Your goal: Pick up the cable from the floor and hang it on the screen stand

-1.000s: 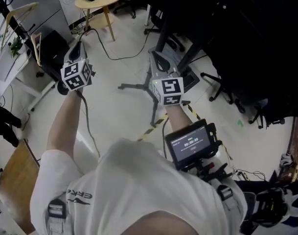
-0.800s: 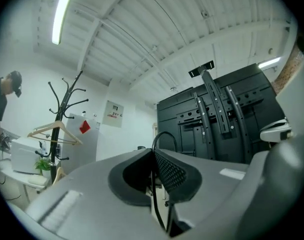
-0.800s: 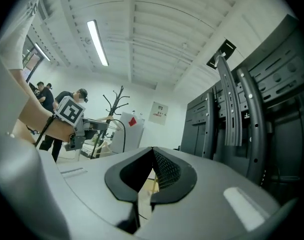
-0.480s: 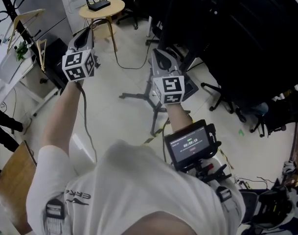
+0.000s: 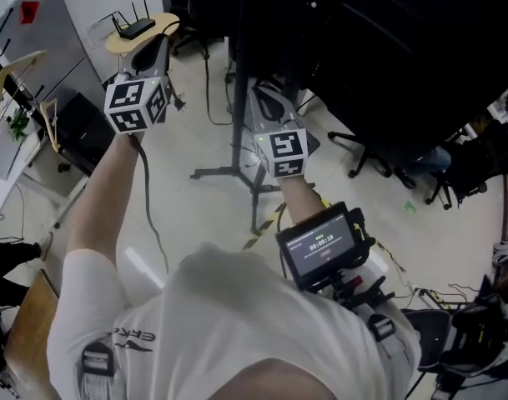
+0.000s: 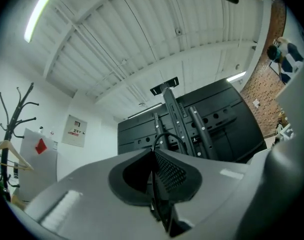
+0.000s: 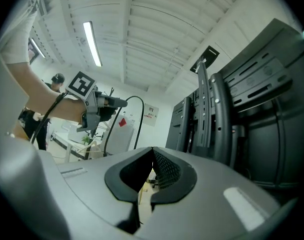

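The left gripper view shows what the head view cannot. The left gripper (image 6: 154, 153) has its jaws clenched on the cable (image 6: 152, 181), a thin black line pinched between the pads. The cable loops up just past the tips. Beyond that loop, ahead and slightly right of the jaws, rise the slotted uprights of the screen stand (image 6: 177, 118), with the dark back of the screen behind them.

The right gripper (image 7: 152, 151) has its jaws closed with nothing between them; only a sliver of floor shows through the slit. Left of its jaws, this view catches the left gripper with the cable arching out from its tips. The stand's uprights (image 7: 207, 109) stand close on the right.

From the head view, the 2 grippers are apart, the left gripper (image 5: 153, 52) raised beside the stand's pole (image 5: 237, 98) and the right gripper (image 5: 269, 102) just across it. Pale floor (image 5: 178, 215) lies open below both, edged by the stand's feet, a round side table (image 5: 141, 33) beyond the left jaws and chair legs (image 5: 370, 152) right of the right jaws.
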`<control>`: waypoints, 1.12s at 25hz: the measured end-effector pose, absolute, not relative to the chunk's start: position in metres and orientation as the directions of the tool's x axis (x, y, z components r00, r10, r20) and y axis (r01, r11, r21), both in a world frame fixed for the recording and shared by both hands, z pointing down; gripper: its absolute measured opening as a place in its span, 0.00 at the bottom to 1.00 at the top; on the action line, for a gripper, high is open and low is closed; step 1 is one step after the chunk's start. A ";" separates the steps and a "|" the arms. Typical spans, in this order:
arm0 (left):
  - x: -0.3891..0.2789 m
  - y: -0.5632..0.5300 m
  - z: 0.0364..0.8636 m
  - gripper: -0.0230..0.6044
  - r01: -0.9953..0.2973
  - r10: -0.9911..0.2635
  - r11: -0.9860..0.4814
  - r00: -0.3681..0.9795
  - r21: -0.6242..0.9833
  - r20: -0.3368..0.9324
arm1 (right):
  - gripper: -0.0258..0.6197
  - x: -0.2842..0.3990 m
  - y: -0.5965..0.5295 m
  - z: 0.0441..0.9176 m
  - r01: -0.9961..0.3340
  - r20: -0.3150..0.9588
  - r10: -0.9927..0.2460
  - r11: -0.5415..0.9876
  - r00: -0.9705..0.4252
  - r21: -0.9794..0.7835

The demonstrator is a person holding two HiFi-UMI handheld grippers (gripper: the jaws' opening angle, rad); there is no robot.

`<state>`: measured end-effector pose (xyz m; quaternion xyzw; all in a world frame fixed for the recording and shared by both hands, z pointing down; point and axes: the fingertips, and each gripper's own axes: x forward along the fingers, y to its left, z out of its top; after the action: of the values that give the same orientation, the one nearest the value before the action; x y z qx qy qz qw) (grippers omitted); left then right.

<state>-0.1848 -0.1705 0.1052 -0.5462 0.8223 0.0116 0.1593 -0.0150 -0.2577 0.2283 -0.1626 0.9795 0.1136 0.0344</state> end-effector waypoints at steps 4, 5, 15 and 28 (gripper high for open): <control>-0.165 -0.205 0.092 0.06 -0.937 -0.917 0.310 -0.249 -0.162 -0.312 | 0.06 0.009 -0.280 0.236 -0.407 -0.096 -0.395 0.888 -0.913 0.214; -0.158 -0.215 0.090 0.06 -0.945 -0.922 0.280 -0.216 -0.169 -0.320 | 0.06 0.016 -0.287 0.238 -0.430 -0.097 -0.418 0.879 -0.903 0.206; -0.072 -0.319 0.060 0.06 -0.977 -0.921 -0.040 0.117 -0.208 -0.372 | 0.06 0.080 -0.347 0.235 -0.626 -0.102 -0.620 0.750 -0.778 0.214; -0.077 -0.371 0.013 0.06 -0.901 -0.804 -0.367 0.432 -0.231 -0.408 | 0.28 0.011 -0.363 0.215 -0.695 -0.083 -0.699 0.677 -0.710 0.243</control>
<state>-0.0768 -0.3712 0.0130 -0.8189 0.5206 0.1134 0.2133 0.0106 -0.3628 0.2149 -0.3807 0.9156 0.1294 -0.0083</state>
